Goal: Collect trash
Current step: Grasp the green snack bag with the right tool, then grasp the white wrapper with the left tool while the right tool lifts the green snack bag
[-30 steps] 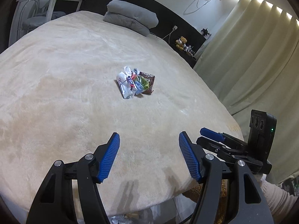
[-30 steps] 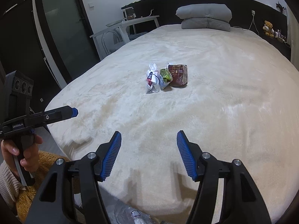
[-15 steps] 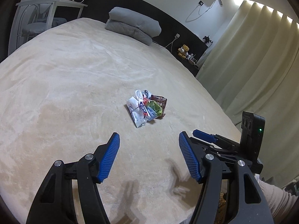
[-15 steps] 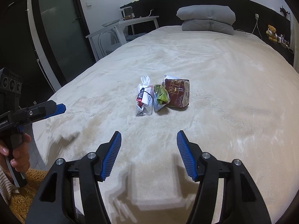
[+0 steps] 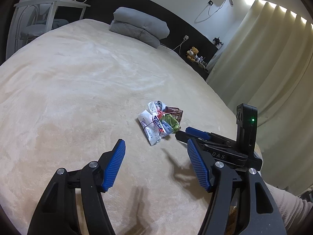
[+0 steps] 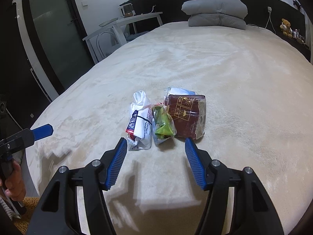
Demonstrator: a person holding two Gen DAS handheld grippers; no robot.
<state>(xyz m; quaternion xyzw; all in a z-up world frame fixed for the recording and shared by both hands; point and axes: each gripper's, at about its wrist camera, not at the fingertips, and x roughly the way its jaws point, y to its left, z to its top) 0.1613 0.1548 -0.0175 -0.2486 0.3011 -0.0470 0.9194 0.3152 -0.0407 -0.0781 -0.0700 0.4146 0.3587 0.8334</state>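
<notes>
You are bringing both tongs closer to the trash: the three wrappers [image 6: 166, 117] on the bed [image 6: 234, 68] are now lying just ahead of the right tongs [image 6: 156, 146], whose jaws are standing apart and empty. The left tongs [image 5: 156, 148], also apart, are trailing beside them, so the first grasp is coming.

Bare bed cover [image 6: 225, 74] is lying all round the three wrappers [image 6: 166, 117] at frame centre; only the right gripper [image 5: 187, 135] is crowding their lower right.

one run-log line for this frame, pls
phase: approach | left gripper: open, empty | right gripper: open, empty, nearest trash | white wrapper, green packet, brown packet: side by side on bed
</notes>
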